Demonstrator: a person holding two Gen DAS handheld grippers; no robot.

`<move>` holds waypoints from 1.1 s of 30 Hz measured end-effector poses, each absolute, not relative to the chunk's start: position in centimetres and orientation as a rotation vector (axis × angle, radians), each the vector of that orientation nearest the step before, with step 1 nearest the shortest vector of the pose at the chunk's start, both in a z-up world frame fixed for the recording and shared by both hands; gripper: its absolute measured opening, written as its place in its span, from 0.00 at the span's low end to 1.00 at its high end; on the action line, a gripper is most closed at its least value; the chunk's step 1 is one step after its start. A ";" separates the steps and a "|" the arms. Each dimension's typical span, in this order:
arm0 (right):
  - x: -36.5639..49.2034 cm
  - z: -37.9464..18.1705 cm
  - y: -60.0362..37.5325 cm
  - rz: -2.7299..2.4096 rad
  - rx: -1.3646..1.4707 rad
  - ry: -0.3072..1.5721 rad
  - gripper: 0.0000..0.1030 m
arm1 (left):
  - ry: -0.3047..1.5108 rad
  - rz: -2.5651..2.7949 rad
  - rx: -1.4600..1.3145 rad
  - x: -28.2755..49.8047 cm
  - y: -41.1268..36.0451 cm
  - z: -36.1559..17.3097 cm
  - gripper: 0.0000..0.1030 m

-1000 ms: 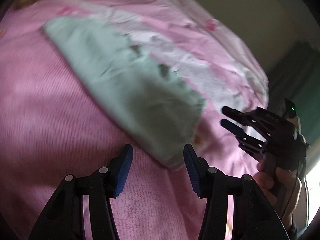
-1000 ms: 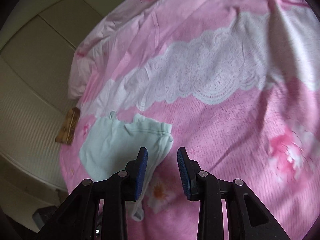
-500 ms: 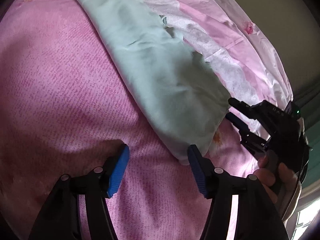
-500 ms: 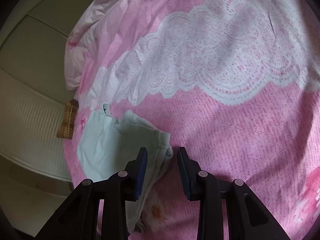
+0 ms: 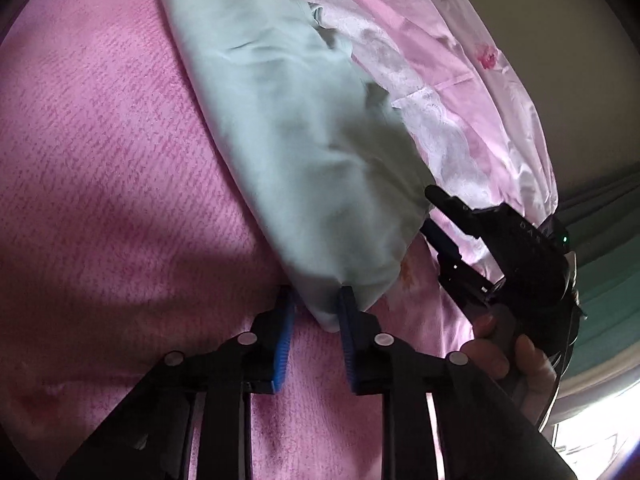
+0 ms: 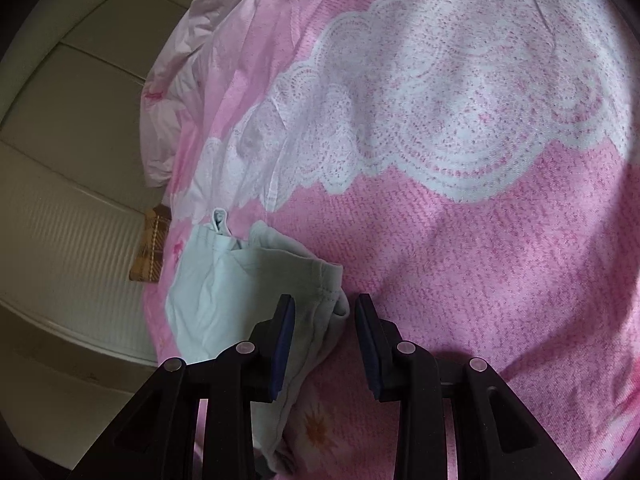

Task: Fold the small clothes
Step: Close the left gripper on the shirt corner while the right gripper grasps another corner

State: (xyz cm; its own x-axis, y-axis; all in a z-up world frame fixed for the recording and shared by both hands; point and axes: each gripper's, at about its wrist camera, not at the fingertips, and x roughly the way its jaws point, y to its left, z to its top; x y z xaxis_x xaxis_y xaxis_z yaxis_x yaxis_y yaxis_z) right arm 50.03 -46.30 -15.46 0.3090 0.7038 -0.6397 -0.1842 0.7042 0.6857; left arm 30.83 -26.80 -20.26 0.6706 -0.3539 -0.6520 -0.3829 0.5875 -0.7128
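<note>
- Task item: small pale mint garment (image 5: 288, 152), lying flat on the pink patterned bedcover (image 5: 100, 168). Its near corner reaches down to the left tongs.
- Left gripper (image 5: 314, 308): jaws have just been closing and now stand narrow, with the garment's corner between the blue pads. The pads look to be pinching the cloth, though the fabric hides the contact, so the bite depth is uncertain.
- Right gripper (image 6: 324, 320): jaws part-open, resting at the garment's hemmed edge (image 6: 320, 276). One pad sits over the cloth, the other over bare bedcover; nothing clamped. In the left wrist view it shows at the garment's right side, held by a hand (image 5: 504, 356).
- Risk 1: left grip is only on the very tip of the corner. A lift could let the thin cloth slide out.
- Risk 2: pads press close to the bedcover; they may catch the cover along with the garment and drag it up.
- Risk 3: if only the left side rises while the right is unclamped, the fold would go skewed and the hem bunch.
- Versus a second ago: left jaws were wide with the corner loose between them, and the garment lay farther off in view; now it fills the frame. Right jaws unchanged in width; right view sits closer to the hem.
</note>
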 end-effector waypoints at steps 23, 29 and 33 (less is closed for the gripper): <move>49.5 -10.0 -44.8 0.647 0.537 1.007 0.08 | 0.696 -0.096 -1.072 30.6 -19.6 -15.1 0.06; 50.9 -5.6 -39.0 0.693 0.492 0.964 0.08 | 0.610 -0.073 -1.141 31.0 -13.7 -13.3 0.06; 52.1 -4.0 -34.1 0.729 0.460 0.957 0.08 | 0.542 -0.025 -1.182 31.2 -8.9 -12.8 0.05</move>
